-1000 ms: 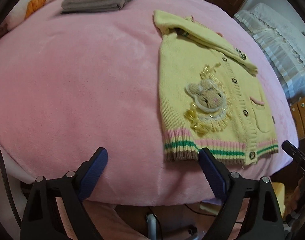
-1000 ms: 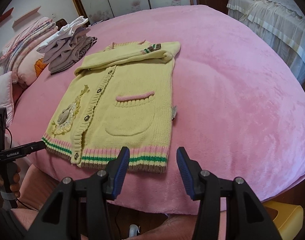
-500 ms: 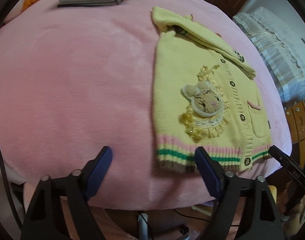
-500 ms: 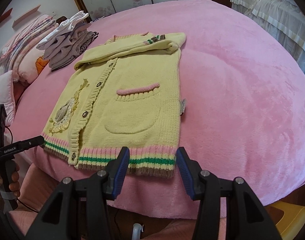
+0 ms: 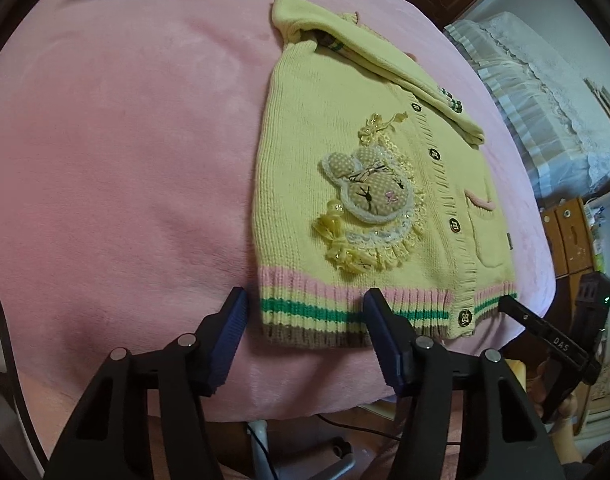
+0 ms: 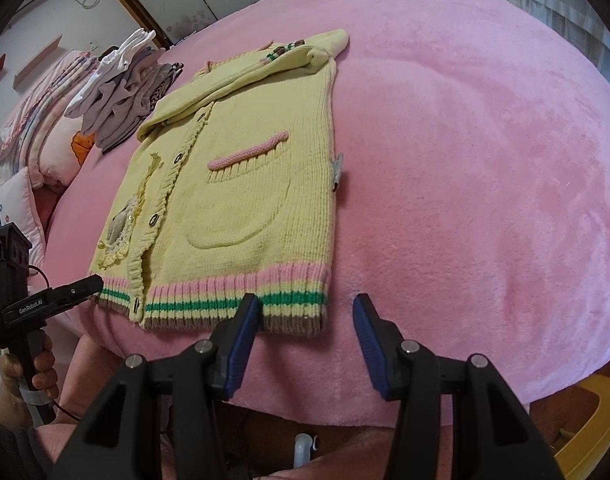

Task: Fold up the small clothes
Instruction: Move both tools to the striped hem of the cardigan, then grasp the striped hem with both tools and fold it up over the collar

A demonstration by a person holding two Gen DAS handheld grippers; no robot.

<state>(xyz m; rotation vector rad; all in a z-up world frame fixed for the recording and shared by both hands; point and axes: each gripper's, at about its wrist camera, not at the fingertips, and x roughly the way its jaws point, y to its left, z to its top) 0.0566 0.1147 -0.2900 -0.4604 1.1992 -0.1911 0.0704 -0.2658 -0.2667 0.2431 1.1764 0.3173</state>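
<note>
A small yellow knit cardigan [image 5: 345, 152] with a bunny patch and a pink, green and brown striped hem lies flat on the pink blanket [image 5: 125, 140], sleeves folded across its top. It also shows in the right wrist view [image 6: 241, 184]. My left gripper [image 5: 305, 308] is open, its fingers straddling the hem's left corner. My right gripper [image 6: 307, 312] is open, straddling the hem's right corner. Each gripper appears at the edge of the other's view.
A stack of folded grey and white clothes [image 6: 125, 84] lies at the far left of the bed, beside pillows [image 6: 45, 136]. A second bed with white lace cover [image 5: 545, 92] and a wooden cabinet [image 5: 573, 236] stand to the right.
Both grippers have moved forward to the cardigan's hem. The left gripper has shifted right so the hem corner sits between its fingers. Both stayed open.
</note>
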